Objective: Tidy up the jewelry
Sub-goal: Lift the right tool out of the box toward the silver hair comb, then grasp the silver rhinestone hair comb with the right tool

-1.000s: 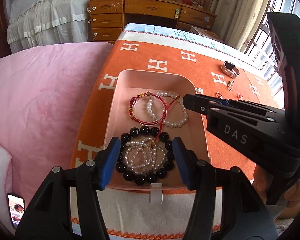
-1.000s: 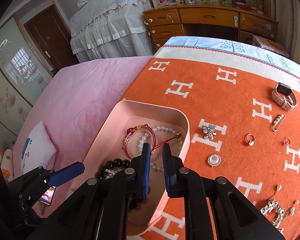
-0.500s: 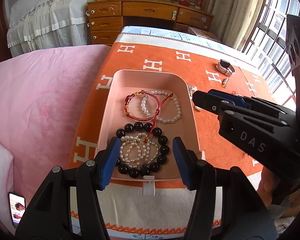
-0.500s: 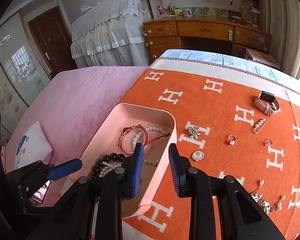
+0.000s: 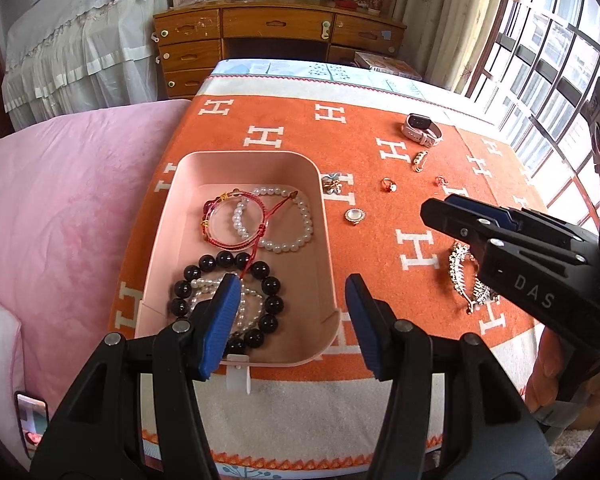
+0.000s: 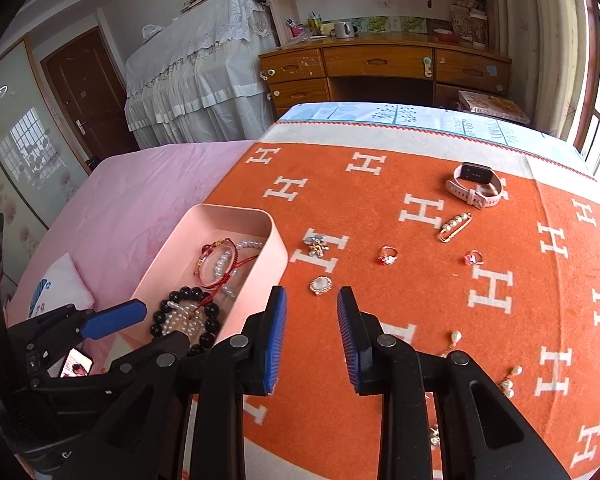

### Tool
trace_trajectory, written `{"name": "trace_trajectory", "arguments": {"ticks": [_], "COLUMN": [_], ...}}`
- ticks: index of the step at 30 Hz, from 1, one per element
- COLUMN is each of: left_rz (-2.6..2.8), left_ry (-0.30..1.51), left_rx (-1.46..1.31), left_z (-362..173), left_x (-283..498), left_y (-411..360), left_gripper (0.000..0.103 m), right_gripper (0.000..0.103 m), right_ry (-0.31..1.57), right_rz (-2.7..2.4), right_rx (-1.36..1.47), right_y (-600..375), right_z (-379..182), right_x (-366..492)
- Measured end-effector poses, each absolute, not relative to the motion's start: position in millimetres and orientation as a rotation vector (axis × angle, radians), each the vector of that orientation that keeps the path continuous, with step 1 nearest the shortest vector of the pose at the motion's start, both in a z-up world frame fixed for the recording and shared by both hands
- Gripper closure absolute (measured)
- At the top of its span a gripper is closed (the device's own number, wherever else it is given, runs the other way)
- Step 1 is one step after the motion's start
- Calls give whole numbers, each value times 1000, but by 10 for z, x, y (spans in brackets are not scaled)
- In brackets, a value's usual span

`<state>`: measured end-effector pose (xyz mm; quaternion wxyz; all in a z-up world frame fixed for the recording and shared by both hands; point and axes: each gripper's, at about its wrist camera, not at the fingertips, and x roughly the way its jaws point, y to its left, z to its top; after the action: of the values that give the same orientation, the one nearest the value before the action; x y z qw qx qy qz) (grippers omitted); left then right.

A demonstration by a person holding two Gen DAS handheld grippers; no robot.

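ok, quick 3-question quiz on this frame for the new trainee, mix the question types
1. True or false: the pink watch already lies inside the pink tray.
2. Multiple choice: which piece lies on the orange blanket closest ahead of the right hand-held gripper?
A. the round white brooch
B. the black bead bracelet
C. the pearl pin
3. Short answer: is anything held between the fingers of the left hand-held gripper?

Key: 1 false, it lies on the blanket at the far side. 2 A. 3 No, its jaws stand open over the tray's near end with nothing gripped.
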<state>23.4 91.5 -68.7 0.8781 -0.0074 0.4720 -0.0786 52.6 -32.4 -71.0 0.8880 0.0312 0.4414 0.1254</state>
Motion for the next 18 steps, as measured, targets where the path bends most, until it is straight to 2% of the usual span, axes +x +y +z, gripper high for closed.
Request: {"name": "trace_trajectory", "arguments": {"ticks": [9,18], "left_rz": [-216,-283], "left_ry": [987,999], "left_rx": [21,22], "left_z": [-529,-105], "left_x": [363,783], "left_y": [508,129], "left_gripper": [52,52], "right_gripper": [76,76], "right_ry": [974,1027], "right_rz": [267,300], "right_rx": [66,-76], "right_y": [-1051,-1542], "right_z": [-559,-185], "right_x": [403,453]}}
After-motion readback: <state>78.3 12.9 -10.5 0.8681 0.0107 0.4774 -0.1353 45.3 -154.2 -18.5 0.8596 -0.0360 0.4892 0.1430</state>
